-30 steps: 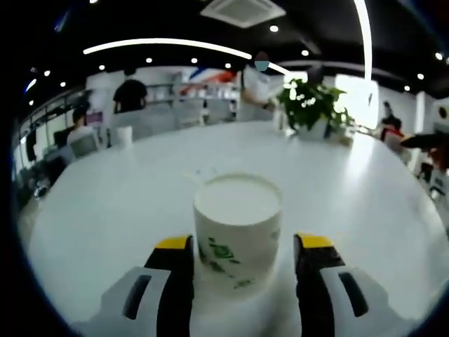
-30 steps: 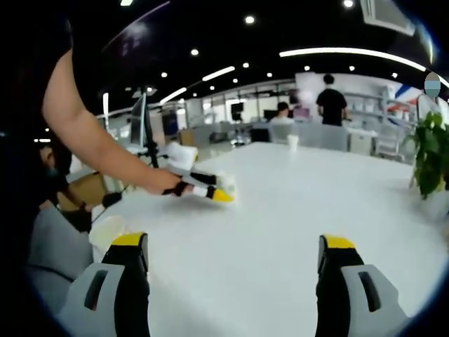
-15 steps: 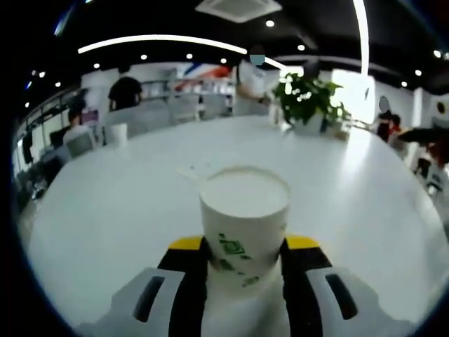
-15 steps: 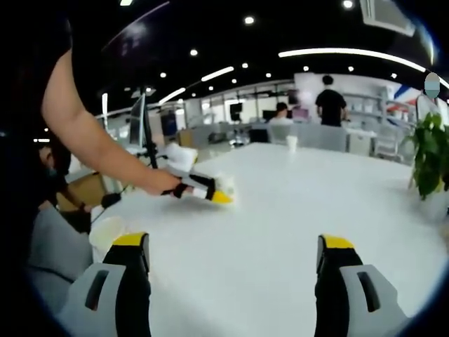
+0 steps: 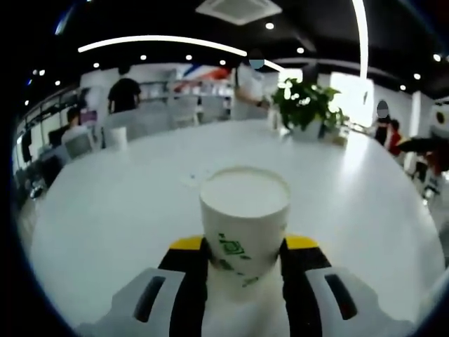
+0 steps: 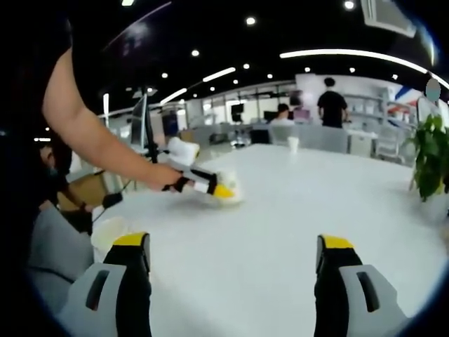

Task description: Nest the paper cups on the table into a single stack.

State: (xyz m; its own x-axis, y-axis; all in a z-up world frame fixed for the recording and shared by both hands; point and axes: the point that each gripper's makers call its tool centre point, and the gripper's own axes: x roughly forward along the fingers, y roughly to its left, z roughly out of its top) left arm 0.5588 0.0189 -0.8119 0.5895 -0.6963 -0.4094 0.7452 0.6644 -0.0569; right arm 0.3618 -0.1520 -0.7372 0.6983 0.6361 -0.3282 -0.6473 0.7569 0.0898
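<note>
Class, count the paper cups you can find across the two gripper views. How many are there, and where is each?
3: one paper cup clamped between the left gripper fingers; one far cup across the table; one near cup beside the right gripper. Others may be hidden.

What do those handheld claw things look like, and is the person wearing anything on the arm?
Each gripper has two chunky jaws: pale grey shells with a dark slot, black inner faces and yellow tips. This goes for the left gripper and the right gripper. The person's arm is bare up to a dark short sleeve.
</note>
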